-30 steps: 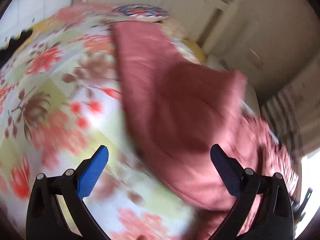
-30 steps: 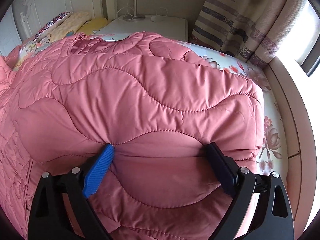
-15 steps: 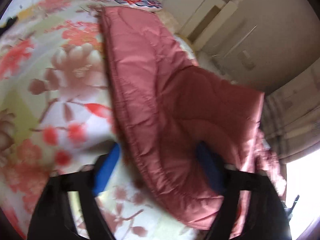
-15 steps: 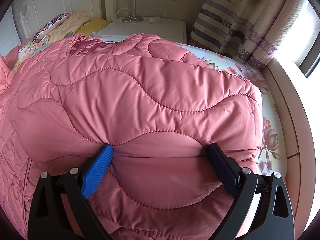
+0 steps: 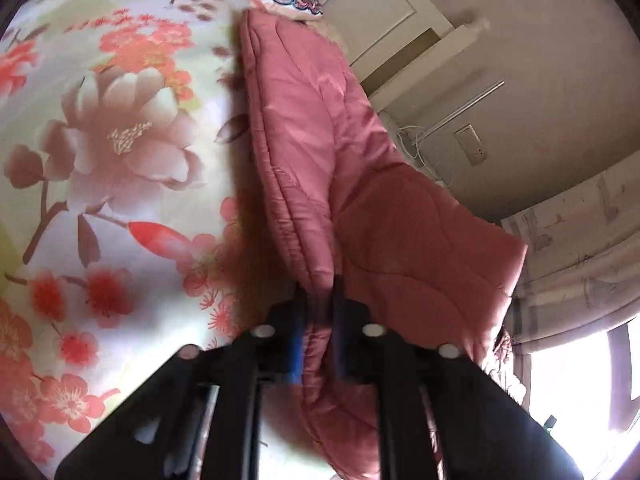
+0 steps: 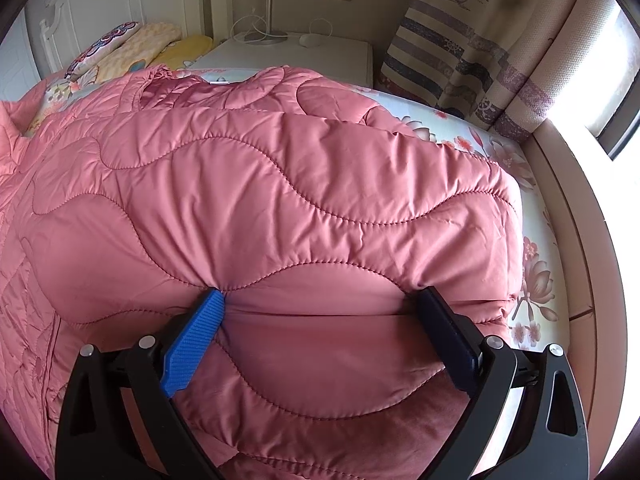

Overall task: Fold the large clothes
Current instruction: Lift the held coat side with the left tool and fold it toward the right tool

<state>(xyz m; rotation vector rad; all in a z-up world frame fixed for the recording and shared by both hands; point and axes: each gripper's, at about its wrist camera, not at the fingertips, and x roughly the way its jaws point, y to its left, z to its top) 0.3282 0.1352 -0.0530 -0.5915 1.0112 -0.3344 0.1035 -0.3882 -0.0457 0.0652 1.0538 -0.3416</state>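
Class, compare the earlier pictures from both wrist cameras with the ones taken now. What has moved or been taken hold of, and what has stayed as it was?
The left gripper moved in from open over the flowered bedsheet and shut on the edge of the pink quilted coat. The right gripper stayed put, its jaws wide against the coat's folded bulk, and the coat lies as before in the right wrist view.

A second ago the left claw (image 5: pixel 318 300) gaped wide above the floral bedsheet (image 5: pixel 100 160). It has since slid onto the pink quilted coat (image 5: pixel 320 140) and clamped down on its stitched edge.
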